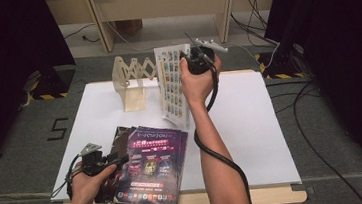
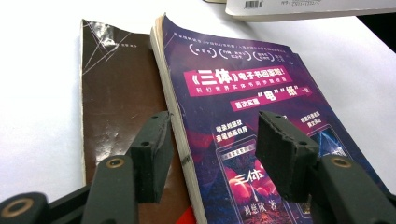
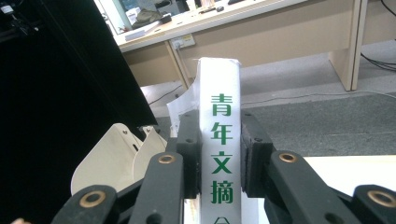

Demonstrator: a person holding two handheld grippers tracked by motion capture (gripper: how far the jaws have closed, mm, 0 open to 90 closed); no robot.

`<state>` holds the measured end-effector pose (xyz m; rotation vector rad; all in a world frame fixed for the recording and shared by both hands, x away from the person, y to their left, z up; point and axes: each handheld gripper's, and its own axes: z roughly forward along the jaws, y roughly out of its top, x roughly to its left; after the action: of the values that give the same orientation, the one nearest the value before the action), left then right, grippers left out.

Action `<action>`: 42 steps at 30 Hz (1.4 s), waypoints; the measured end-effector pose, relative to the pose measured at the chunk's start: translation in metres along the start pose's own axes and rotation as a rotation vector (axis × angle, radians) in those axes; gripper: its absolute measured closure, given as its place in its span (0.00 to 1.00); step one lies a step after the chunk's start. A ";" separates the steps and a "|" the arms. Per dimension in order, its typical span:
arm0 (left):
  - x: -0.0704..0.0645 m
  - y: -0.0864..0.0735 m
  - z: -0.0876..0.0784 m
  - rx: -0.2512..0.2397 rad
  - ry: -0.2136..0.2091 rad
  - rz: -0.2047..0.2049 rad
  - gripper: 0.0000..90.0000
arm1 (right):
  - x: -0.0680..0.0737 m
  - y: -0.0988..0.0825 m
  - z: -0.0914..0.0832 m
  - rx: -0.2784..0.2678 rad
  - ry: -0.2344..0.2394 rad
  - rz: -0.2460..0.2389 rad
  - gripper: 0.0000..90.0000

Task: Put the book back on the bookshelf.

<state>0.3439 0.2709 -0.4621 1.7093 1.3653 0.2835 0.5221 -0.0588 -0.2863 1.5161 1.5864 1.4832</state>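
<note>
At the left of the high view, the left gripper [image 1: 119,159] rests low near the table's [image 1: 251,125] front edge, at the left side of a stack of books. Its jaws stand apart and grasp nothing — in the left gripper view they straddle the spine edge of the purple book [image 2: 252,121] without pressing on it. That book lies flat on top, overlapping a brown book [image 2: 116,88] that lies beside and partly under it.

Farther back, left of centre, a wooden rack [image 1: 132,81] stands upright on the table.

Just right of the rack, the right gripper [image 1: 185,64] holds a white book [image 1: 173,85] upright, its patterned cover facing left and its lower edge hanging above the table. In the right gripper view the jaws are clenched on the white book's spine [image 3: 220,154], one pad on each side — green characters run down between them. The rack [image 3: 116,154] shows pale at lower left, behind the jaws.
</note>
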 end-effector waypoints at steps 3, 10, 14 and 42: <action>0.000 0.000 -0.001 -0.003 0.002 0.000 0.50 | 0.006 0.000 0.004 0.007 -0.005 -0.013 0.82; 0.001 -0.001 0.000 0.003 -0.001 -0.005 0.50 | 0.019 0.005 0.017 0.011 -0.009 -0.038 0.82; 0.002 -0.001 0.001 0.000 -0.006 -0.007 0.50 | 0.027 0.012 0.026 0.002 0.009 -0.033 0.82; 0.008 -0.002 0.000 0.003 -0.001 -0.023 0.50 | 0.029 -0.008 0.032 -0.107 -0.032 -0.184 0.82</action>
<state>0.3452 0.2776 -0.4663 1.6952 1.3842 0.2673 0.5397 -0.0199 -0.2931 1.2925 1.5566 1.4102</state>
